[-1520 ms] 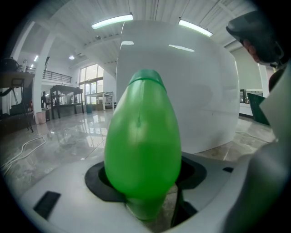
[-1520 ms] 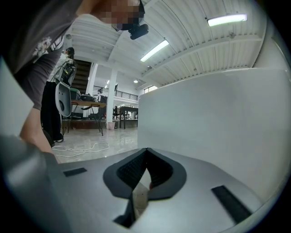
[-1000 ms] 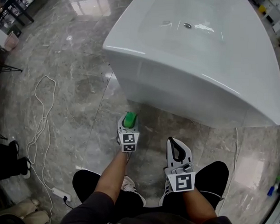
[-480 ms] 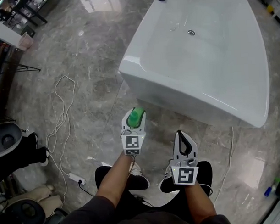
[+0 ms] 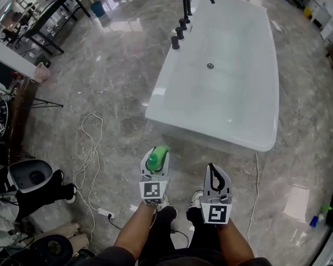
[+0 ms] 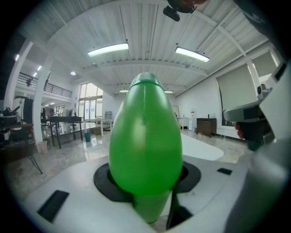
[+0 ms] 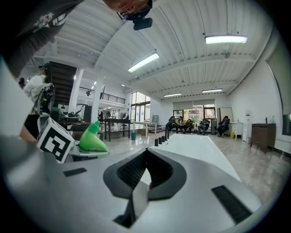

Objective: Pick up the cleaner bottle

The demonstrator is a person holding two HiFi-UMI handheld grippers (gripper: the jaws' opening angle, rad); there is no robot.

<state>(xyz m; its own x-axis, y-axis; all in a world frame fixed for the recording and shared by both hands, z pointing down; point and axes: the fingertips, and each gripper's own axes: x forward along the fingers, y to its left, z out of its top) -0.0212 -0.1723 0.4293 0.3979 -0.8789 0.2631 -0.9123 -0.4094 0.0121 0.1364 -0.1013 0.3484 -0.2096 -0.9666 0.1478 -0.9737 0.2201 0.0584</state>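
The green cleaner bottle (image 5: 157, 157) lies between the jaws of my left gripper (image 5: 155, 154), which is shut on it. In the left gripper view the bottle (image 6: 145, 145) fills the middle, cap end pointing away, held well above the floor. My right gripper (image 5: 213, 180) is just to its right at about the same height, jaws shut with nothing between them. From the right gripper view the bottle (image 7: 92, 139) shows at the left beside the left gripper's marker cube (image 7: 54, 140).
A white bathtub (image 5: 226, 127) with a black faucet (image 5: 192, 0) stands ahead on the marble floor. A white cable (image 5: 88, 154) and power strip (image 5: 105, 213) lie at the left. A small blue bottle (image 5: 316, 221) sits far right. People (image 7: 195, 125) sit far off.
Both grippers and the head camera have risen a long way from the floor. The bathtub now looks smaller and farther below. The bottle stays in the left gripper.
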